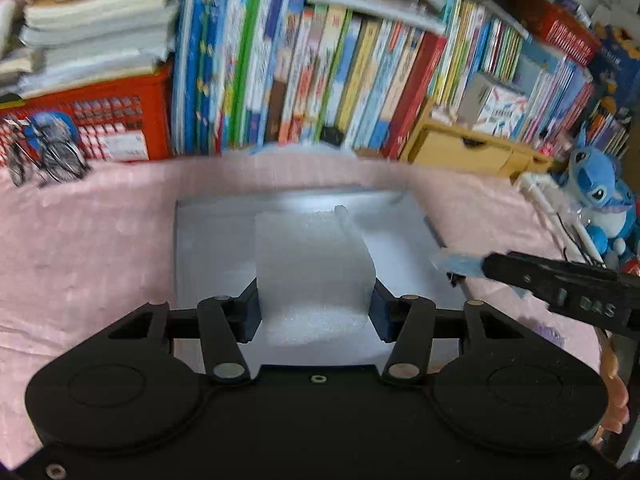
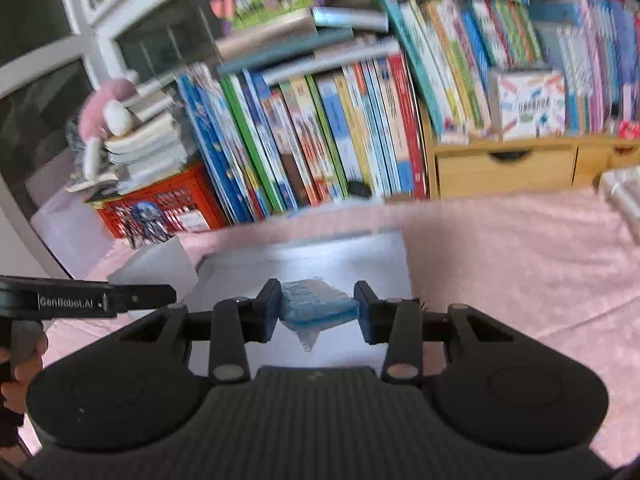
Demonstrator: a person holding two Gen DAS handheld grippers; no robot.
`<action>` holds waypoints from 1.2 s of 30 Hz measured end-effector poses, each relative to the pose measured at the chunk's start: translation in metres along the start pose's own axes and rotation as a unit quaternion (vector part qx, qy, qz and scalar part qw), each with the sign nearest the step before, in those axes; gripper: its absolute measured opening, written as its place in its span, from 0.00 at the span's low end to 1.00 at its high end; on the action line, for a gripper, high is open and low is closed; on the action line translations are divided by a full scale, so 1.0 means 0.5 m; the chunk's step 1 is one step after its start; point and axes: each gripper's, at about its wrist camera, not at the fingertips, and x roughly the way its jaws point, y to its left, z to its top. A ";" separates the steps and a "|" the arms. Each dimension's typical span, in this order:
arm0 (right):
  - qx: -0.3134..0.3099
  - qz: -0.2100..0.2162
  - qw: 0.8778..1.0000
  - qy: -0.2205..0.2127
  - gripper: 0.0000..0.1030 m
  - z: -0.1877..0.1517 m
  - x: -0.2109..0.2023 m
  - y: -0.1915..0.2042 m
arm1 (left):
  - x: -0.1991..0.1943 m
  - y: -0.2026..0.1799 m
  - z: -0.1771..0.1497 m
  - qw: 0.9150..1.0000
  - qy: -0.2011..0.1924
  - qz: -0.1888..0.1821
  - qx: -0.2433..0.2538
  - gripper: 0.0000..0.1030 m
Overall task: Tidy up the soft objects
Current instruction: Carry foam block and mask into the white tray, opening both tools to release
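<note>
Nearest my left camera, the left gripper (image 1: 316, 308) pinched a white foam block (image 1: 312, 272) between its blue pads, holding it over the shallow grey tray (image 1: 208, 248) on the pink blanket (image 1: 88, 248). In my right camera, the right gripper (image 2: 316, 310) squeezed a small blue soft packet in clear wrap (image 2: 316, 302) above the same tray; a loose corner of wrap hung below it. The left tool's black arm read "GenRobot.AI" in my right view, though the letters were soft; a person's fingers (image 2: 16, 376) showed at the frame edge beneath it. Everything was smeared by motion blur. Farther off stood a red plastic crate (image 1: 104, 120) with a bicycle picture, a row of upright children's books (image 1: 304, 80) with unreadable spines, a yellow wooden drawer unit (image 1: 468, 148), and a blue plush toy (image 1: 600, 196), partly cut off.
</note>
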 end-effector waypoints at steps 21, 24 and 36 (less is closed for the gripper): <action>0.012 -0.083 0.989 0.119 0.44 0.029 0.224 -0.017 | 0.199 0.015 0.037 0.996 0.081 0.042 -0.017 0.49; 0.016 -0.080 0.987 0.135 0.44 0.023 0.238 -0.021 | 0.213 0.012 0.031 0.995 0.089 0.043 -0.014 0.49; 0.012 -0.080 0.981 0.176 0.47 0.005 0.261 -0.032 | 0.248 0.010 0.020 0.993 0.109 0.046 -0.019 0.72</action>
